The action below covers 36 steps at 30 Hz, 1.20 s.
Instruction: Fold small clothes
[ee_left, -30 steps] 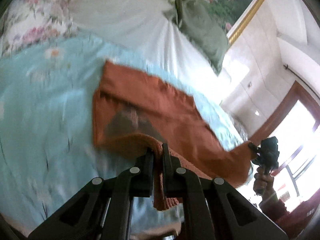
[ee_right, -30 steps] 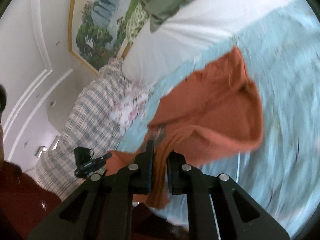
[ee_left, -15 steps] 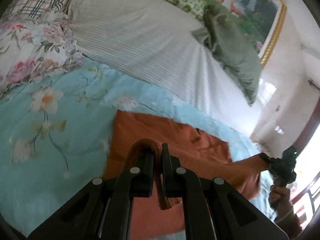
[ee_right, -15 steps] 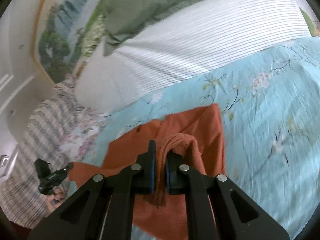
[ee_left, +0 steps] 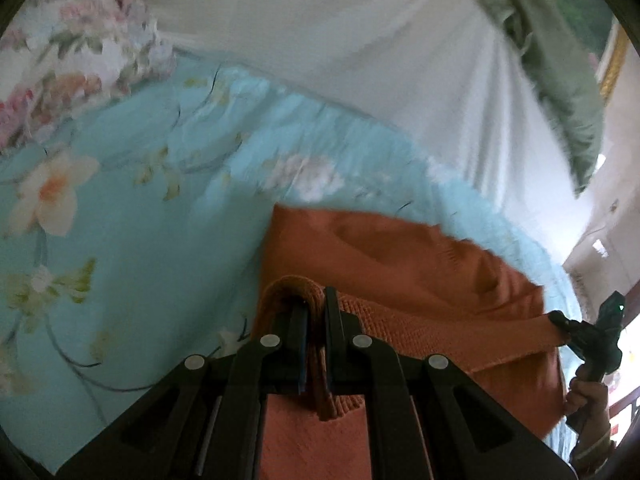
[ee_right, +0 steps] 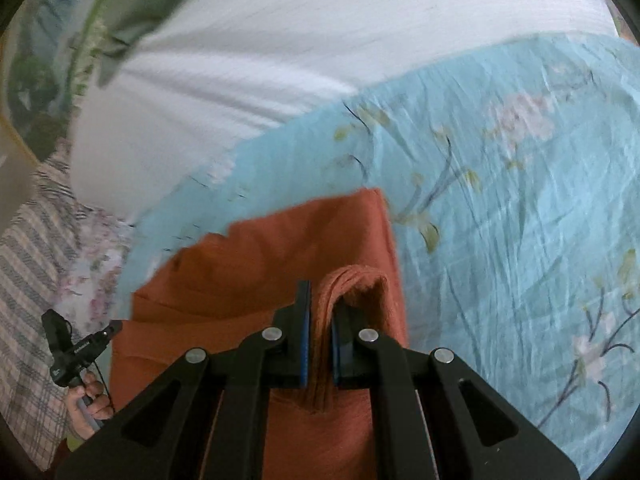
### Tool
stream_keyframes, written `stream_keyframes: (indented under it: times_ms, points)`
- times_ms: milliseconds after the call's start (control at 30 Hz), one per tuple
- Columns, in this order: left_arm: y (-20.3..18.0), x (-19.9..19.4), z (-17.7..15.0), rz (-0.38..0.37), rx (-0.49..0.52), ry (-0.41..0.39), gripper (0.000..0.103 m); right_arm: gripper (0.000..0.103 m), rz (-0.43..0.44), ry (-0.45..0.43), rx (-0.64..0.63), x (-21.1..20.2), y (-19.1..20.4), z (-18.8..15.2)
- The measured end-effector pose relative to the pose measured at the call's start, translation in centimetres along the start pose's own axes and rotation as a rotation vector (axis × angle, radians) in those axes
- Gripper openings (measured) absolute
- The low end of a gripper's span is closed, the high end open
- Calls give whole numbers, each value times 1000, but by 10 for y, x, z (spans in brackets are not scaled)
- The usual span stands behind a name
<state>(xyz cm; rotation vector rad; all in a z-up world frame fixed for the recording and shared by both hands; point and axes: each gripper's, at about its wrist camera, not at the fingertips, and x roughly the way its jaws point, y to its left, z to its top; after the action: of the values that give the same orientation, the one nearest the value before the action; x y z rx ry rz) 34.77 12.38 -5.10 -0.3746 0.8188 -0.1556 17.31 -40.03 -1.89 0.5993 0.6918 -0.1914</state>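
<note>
No text, label, brand, number or sign could be read in either wrist view. Pale markings stood on the body of the black left gripper point(ee_right: 78, 350), seen to the left of the right gripper's jaws, but they were too small and blurred to make out.

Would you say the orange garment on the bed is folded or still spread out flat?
Partly folded: the orange garment has its near edge doubled over the layer below, pinched by the left gripper and right gripper.

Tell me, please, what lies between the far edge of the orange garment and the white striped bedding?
Only a strip of the light blue floral bedspread lies between the orange garment and the white striped bedding; both wrist views show this.
</note>
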Motion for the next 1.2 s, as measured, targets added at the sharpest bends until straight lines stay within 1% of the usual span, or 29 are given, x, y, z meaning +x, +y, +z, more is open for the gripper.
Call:
stream_keyframes:
  times_ms: [67, 100, 133, 167, 200, 233, 267, 333, 367, 400, 433, 467, 500, 533, 567, 600, 633, 667, 733, 767, 833, 867, 933, 967, 1000, 1033, 1067, 1133, 1200]
  points:
    - [7, 13, -2, 7, -22, 38, 7, 10, -10, 25, 22, 9, -6, -1]
    - [11, 14, -3, -1, -39, 46, 7, 10, -4, 32, 42, 11, -9, -1]
    - [13, 11, -4, -13, -52, 44, 8, 13, 9, 33, 61, 9, -11, -1]
    - [13, 6, -6, -20, -53, 42, 14, 21, 18, 25, 80, 3, -13, -2]
    - [10, -1, -10, -23, -43, 40, 28, 28, 12, 4, 93, -6, -14, -3]
    - [7, -10, -14, -27, -30, 33, 36, 46, -5, -22, 96, -15, -13, -5]
    - [0, -20, -20, -37, -10, 22, 46, 56, -35, -74, 90, -31, -11, -8]
    - [-17, -38, -36, -91, 43, 24, 48, 56, -47, -136, 58, -51, -1, -15]
    - [-26, -41, -43, -115, 67, 37, 48, 56, -24, -136, 25, -56, 7, -21]
    - [-36, -43, -52, -140, 93, 56, 48, 56, 12, -111, -25, -56, 20, -28]
    - [-48, -41, -64, -172, 127, 91, 48, 56, 41, -78, -80, -53, 33, -36]
    - [-58, -37, -72, -195, 153, 126, 48, 56, 76, -6, -170, -43, 53, -49]
    - [-66, -31, -80, -218, 171, 160, 48, 56, 100, 55, -234, -32, 66, -60]
    - [-73, -24, -88, -243, 181, 196, 48, 55, 116, 103, -284, -23, 76, -69]
    - [-78, -16, -96, -251, 191, 226, 49, 54, 126, 162, -348, -11, 88, -81]
    - [-82, -10, -99, -235, 211, 237, 49, 54, 120, 201, -387, -1, 94, -87]
    - [-86, -5, -99, -210, 243, 232, 49, 54, 91, 237, -431, 10, 99, -93]
    - [-87, -3, -96, -205, 253, 232, 49, 50, 52, 242, -459, 18, 100, -93]
    - [-87, 5, -83, -181, 252, 238, 47, 48, 5, 217, -463, 26, 96, -81]
    - [-84, 10, -72, -167, 239, 234, 41, 46, -19, 199, -453, 27, 93, -74]
    - [-74, 18, -52, -134, 205, 210, 39, 46, -100, 128, -430, 29, 85, -49]
    - [-69, 19, -44, -123, 187, 200, 37, 46, -125, 96, -407, 29, 79, -39]
    - [-57, 23, -23, -88, 134, 164, 37, 46, -165, 26, -314, 24, 62, -17]
    - [-51, 23, -14, -50, 113, 137, 42, 46, -174, -7, -273, 20, 54, -9]
    - [-46, 21, -4, -1, 90, 107, 48, 46, -182, -37, -236, 15, 45, -2]
    - [-37, 17, 5, 21, 54, 67, 49, 46, -190, -66, -201, 10, 39, 3]
    - [-31, 14, 11, 19, 29, 50, 49, 46, -190, -88, -164, 5, 33, 8]
    - [-19, 5, 16, 18, -32, 22, 50, 47, -178, -101, -116, -3, 29, 9]
    - [-13, -5, 13, 45, -56, -15, 62, 48, -181, -112, -102, -12, 25, -2]
